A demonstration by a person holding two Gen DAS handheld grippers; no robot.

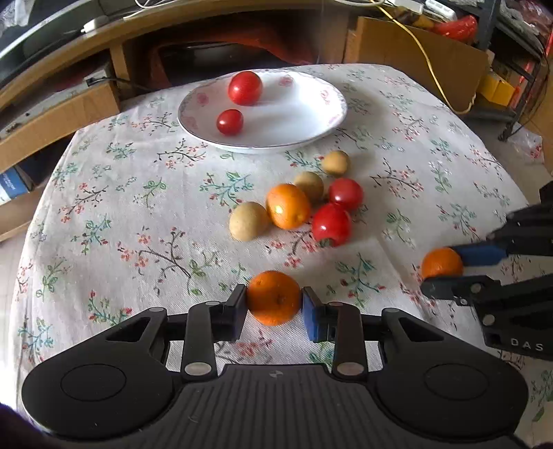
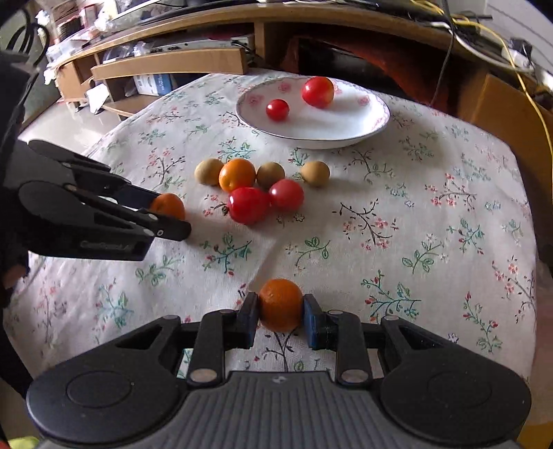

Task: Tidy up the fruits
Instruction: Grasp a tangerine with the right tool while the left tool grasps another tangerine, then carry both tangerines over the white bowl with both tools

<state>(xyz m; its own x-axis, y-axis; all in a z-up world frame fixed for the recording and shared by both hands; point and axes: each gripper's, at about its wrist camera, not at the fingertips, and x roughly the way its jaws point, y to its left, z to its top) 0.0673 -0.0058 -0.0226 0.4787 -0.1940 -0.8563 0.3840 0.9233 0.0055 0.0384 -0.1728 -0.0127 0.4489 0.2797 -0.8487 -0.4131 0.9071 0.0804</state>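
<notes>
Both grippers grasp oranges on the floral tablecloth (image 1: 103,207); plate (image 1: 304,134) beyond holds two tomatoes.
Left gripper (image 1: 274,304) clenches one orange (image 1: 273,297), right gripper (image 2: 280,311) another orange (image 2: 280,304). Risk: round fruit slipping from the pads on lift, rolling into the loose pile (image 1: 297,203).

We take this for a lived-in home room. The table (image 2: 414,214) wears a floral cloth, with a rose-patterned china plate (image 2: 366,114) at its far side. Behind it a curved wooden desk (image 2: 193,20) holds loose cables and papers, with cardboard boxes (image 1: 414,51) and cluttered shelves (image 2: 114,89) alongside.
</notes>
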